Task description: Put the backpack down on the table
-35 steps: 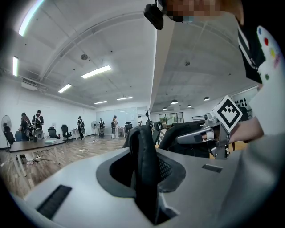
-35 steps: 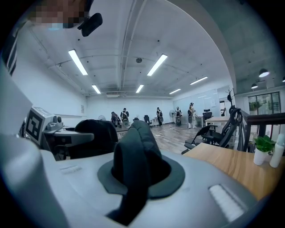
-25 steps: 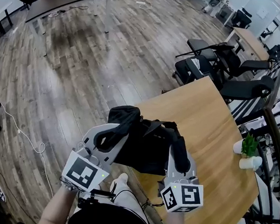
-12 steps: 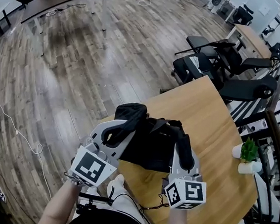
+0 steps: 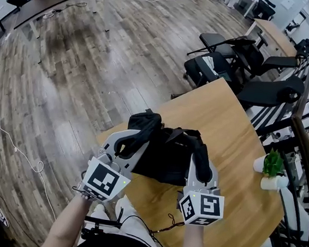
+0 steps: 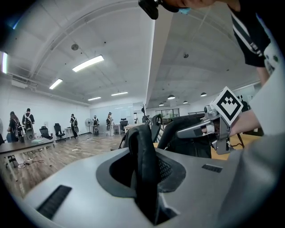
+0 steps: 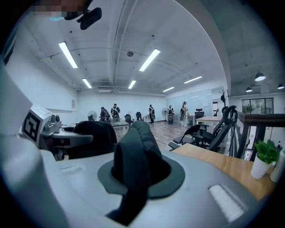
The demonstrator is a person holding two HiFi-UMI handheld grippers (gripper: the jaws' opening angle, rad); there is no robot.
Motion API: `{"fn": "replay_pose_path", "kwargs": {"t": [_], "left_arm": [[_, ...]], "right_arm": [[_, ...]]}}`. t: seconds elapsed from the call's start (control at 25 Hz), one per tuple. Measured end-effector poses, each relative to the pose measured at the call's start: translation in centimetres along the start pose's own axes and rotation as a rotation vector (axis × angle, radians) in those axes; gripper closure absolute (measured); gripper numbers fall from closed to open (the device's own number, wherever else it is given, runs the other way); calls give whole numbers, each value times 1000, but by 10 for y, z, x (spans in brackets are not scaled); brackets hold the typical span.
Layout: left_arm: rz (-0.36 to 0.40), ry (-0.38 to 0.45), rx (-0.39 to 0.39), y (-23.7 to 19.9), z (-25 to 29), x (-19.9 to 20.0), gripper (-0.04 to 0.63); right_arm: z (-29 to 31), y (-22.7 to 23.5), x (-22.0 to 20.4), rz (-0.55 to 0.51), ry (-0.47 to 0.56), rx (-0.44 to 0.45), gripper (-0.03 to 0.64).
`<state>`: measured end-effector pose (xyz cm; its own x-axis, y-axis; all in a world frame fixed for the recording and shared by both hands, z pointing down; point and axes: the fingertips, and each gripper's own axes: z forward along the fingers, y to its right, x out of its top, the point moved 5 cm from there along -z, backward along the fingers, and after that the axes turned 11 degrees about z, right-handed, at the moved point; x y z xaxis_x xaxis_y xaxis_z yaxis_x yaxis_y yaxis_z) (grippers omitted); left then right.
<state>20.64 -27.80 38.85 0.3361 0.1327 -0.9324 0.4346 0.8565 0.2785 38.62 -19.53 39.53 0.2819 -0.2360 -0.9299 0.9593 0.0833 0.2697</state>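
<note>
My left hand-held gripper (image 5: 132,140) clamped on left shoulder strap (image 6: 144,164). My right hand-held gripper (image 5: 199,166) clamped on right shoulder strap (image 7: 133,164). Black backpack (image 5: 167,157) between them, over desk (image 5: 226,117) corner nearest me; contact with desk unclear.

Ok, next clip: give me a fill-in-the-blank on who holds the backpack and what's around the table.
The left tongs are shut on a padded black ___ of the black fabric backpack.
The right tongs grip the other one, so ___ tongs hold the backpack.
The small green plant on the light wooden table stands in a ___ pot.
Beyond the table stand black office ___.
Missing: strap; both; white; chairs.
</note>
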Motion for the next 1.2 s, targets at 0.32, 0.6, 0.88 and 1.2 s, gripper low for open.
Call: {"fn": "replay_pose_path", "kwargs": {"t": [0.32, 0.6, 0.88, 1.2], "left_arm": [[-86, -31, 7, 3, 26, -31, 532], [-140, -65, -23, 5, 39, -52, 532], [-167, -79, -35, 12, 47, -63, 532], [-191, -103, -74, 17, 55, -74, 527]], "right_arm": [[18, 18, -16, -75, -18, -6, 568], [30, 24, -36, -60, -51, -28, 566], [34, 30, -56, -57, -90, -44, 563], [37, 31, -78, -56, -161, -55, 554]]}}
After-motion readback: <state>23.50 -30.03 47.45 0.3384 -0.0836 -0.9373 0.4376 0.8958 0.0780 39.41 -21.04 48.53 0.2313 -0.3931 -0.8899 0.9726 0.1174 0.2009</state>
